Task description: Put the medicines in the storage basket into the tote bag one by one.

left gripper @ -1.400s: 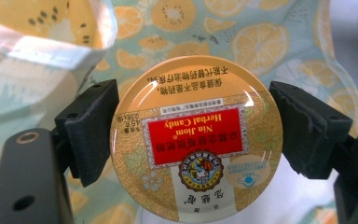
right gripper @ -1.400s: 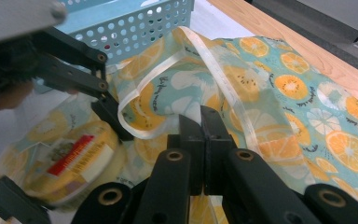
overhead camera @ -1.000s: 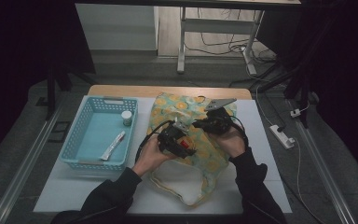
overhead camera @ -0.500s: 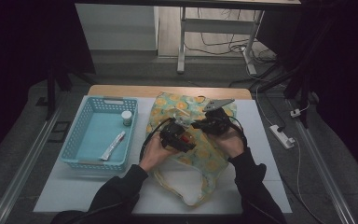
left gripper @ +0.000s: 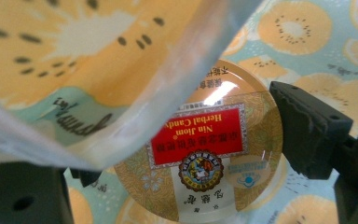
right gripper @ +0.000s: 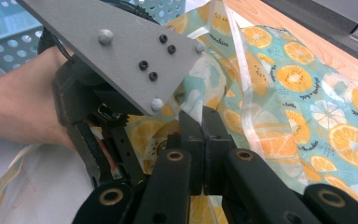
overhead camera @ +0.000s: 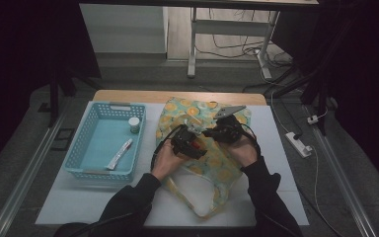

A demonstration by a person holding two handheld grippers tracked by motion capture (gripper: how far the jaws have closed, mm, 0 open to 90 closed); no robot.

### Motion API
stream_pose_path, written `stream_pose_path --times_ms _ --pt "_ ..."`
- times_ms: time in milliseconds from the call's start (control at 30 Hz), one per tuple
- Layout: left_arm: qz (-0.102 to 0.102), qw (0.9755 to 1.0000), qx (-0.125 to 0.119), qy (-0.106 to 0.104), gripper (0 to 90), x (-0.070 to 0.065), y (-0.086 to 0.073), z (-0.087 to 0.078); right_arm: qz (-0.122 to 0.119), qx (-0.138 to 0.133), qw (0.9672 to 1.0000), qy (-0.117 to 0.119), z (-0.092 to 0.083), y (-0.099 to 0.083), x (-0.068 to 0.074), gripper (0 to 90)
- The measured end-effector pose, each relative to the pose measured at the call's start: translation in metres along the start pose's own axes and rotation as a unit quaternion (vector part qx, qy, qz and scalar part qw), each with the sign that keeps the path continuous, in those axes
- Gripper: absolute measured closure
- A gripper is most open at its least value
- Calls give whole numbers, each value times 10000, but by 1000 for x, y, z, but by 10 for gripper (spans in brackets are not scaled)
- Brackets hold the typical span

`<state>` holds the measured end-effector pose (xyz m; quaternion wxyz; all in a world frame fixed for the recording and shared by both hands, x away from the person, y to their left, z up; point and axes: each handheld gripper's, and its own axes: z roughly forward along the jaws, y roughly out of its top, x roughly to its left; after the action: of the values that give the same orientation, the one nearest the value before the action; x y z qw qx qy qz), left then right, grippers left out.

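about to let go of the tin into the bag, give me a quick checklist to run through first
1. Round candy tin between the left gripper jaws: ok, a jaw sits at each side.
2. Right gripper shut on the bag's edge, holding the mouth up: ok.
3. Tin past the lifted bag edge: ok, the edge lies over the tin.
4. Bag flat on the table: ok.
5. Room under the tin inside the bag: cannot tell.
6. Blue basket apart from the bag: ok.
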<state>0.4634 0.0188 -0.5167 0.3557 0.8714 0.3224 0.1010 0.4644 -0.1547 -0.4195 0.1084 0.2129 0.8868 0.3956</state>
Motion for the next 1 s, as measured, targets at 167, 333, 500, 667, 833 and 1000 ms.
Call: stream_pose_path --times_ms 167,333,500,667,833,1000 --pt "77 9999 77 51 196 1 -1 4 -6 49 10000 -8 2 -1 -1 896" --pt "72 9999 43 58 155 -1 0 3 16 47 10000 -12 2 -2 -2 896" --pt "106 9999 34 1 124 -3 1 -2 -5 -7 10000 -18 -1 -1 -2 895" --pt "149 9998 109 -49 100 -7 3 -9 -7 -29 10000 -22 -2 -1 -2 896" --pt "96 9998 68 -181 71 -11 4 -18 5 -32 10000 -24 -2 -1 -2 896" --pt "-45 9987 -66 -506 37 -16 4 -28 6 -27 10000 -16 -1 -1 -2 895"
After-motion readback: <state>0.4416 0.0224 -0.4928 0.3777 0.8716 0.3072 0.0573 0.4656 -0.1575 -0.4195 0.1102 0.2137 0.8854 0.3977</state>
